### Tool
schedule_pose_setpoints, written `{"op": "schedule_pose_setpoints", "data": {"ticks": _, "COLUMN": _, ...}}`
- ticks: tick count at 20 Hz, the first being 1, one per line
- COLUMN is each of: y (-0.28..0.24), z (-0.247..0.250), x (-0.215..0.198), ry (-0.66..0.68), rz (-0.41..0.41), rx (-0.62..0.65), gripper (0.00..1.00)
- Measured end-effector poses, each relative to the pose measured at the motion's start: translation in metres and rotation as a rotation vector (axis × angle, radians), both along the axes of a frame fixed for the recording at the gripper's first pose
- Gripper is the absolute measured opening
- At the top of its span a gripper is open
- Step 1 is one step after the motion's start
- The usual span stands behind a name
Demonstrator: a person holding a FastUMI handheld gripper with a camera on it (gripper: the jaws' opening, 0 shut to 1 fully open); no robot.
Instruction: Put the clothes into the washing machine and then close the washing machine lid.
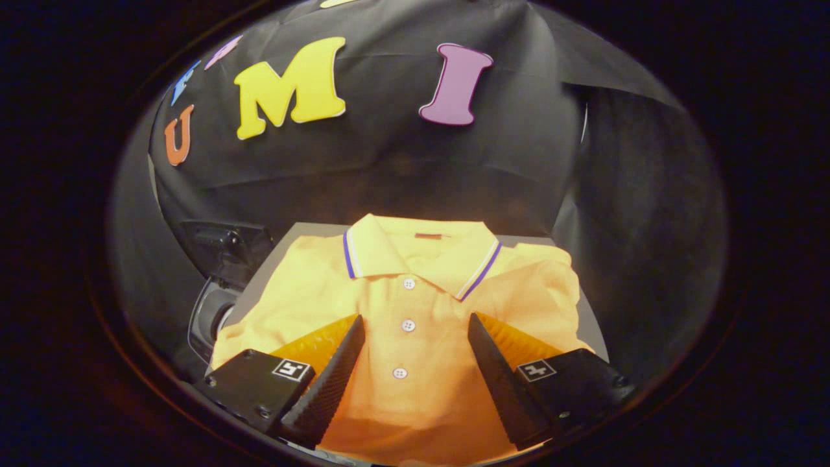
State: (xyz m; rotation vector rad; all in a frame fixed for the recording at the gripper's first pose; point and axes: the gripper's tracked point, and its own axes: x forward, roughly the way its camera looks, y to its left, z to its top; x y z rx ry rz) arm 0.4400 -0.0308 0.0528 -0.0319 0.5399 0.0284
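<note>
Your claw (415,327) is wide open, holding nothing. Its two fingers (337,370) sit over the folded yellow shirt (415,389), with the button row between them. The shirt lies flat on a grey table (593,324). A dark machine (224,250) sits just left of the shirt.

A folded yellow polo shirt (415,324) lies flat on a grey tabletop (311,233), its collar, trimmed with white and blue stripes, toward the far edge and its buttoned placket running back toward the tongs (414,337). The tongs stand wide apart above the shirt's front, one finger on each side of the placket, gripping nothing. Off the tabletop's left edge sits a dark device (224,250) with a round pale-rimmed opening (211,318) below it.
</note>
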Motion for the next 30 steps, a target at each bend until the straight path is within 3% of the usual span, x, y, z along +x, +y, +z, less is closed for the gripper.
{"op": "schedule_pose_setpoints", "data": {"ticks": 16, "y": 0.003, "z": -0.005, "x": 0.000, "ry": 0.163, "rz": -0.052, "rx": 0.044, "gripper": 0.98}}
{"op": "schedule_pose_setpoints", "data": {"ticks": 20, "y": 0.012, "z": 0.002, "x": 0.002, "ry": 0.150, "rz": -0.039, "rx": 0.033, "gripper": 0.81}}
{"op": "schedule_pose_setpoints", "data": {"ticks": 22, "y": 0.015, "z": -0.003, "x": 0.001, "ry": 0.146, "rz": -0.036, "rx": 0.032, "gripper": 0.55}}
{"op": "schedule_pose_setpoints", "data": {"ticks": 27, "y": 0.022, "z": 0.000, "x": 0.001, "ry": 0.082, "rz": -0.062, "rx": 0.030, "gripper": 0.12}}
{"op": "schedule_pose_setpoints", "data": {"ticks": 30, "y": 0.032, "z": 0.007, "x": -0.007, "ry": 0.027, "rz": -0.052, "rx": 0.020, "gripper": 0.07}}
